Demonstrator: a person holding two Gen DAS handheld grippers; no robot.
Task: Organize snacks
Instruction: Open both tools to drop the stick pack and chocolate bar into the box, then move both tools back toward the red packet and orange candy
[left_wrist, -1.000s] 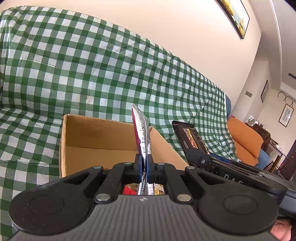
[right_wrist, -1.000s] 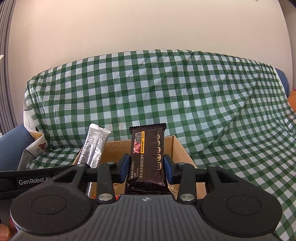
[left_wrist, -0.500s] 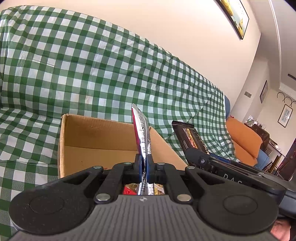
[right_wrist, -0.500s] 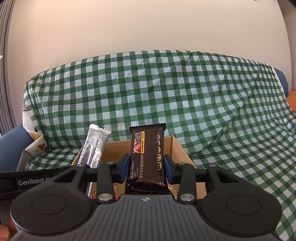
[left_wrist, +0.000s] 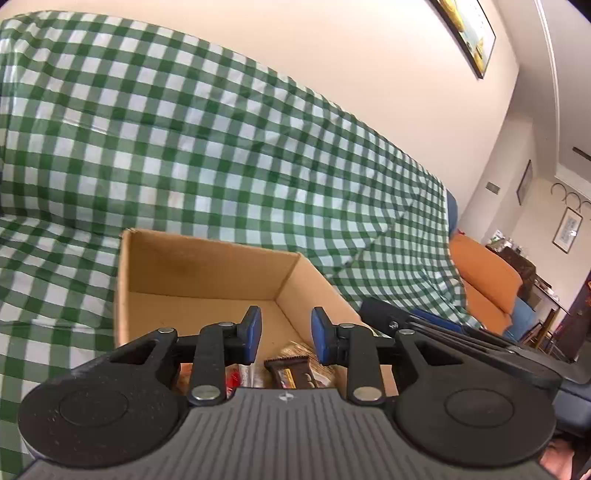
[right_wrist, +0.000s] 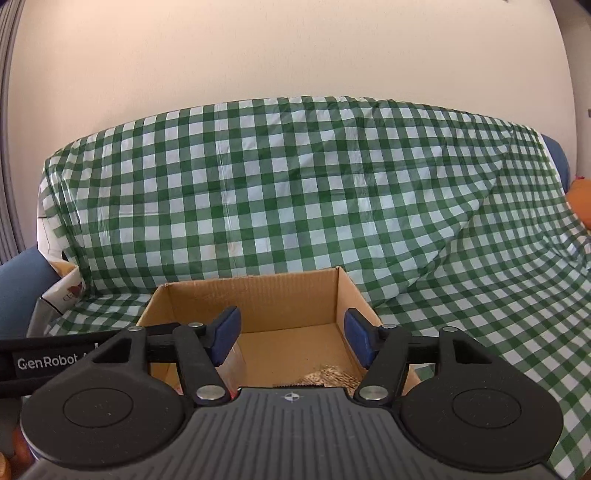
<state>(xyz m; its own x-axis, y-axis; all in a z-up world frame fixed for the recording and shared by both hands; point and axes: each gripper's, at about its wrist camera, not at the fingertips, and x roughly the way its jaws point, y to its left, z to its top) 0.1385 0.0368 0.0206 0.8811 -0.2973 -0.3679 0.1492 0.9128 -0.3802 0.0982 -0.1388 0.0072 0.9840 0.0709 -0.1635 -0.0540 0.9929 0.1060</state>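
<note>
Left wrist view: my left hand-held gripper (left_wrist: 286, 334) has just been opening; its blue pads (left_wrist: 252, 332) stand apart with nothing between them. It hangs over the near edge of the cardboard box (left_wrist: 207, 266), which sits on a sofa under a green checked cloth (left_wrist: 221, 147). Below the gap, at the near end of the box floor, lies a dark chocolate bar (left_wrist: 291, 371), with a silver-and-red packet (left_wrist: 240, 373) to its left and a clear bag of something brown (left_wrist: 325, 365) to its right. Far half of the box floor is bare. My right hand-held gripper (left_wrist: 376, 314) shows at the right, just beside the box's right wall; can't read its jaws from here.

Right wrist view: right hand-held gripper (right_wrist: 291, 336) has also just been opening, jaws wide, nothing between the pads (right_wrist: 356, 341). It points into the same box (right_wrist: 258, 295). A clear bag with a brown, grainy snack (right_wrist: 328, 378) lies near the front right of the floor, partly hidden by the gripper body. The left gripper's black body marked "GenRobot" (right_wrist: 48, 362) crosses the left edge.
</note>
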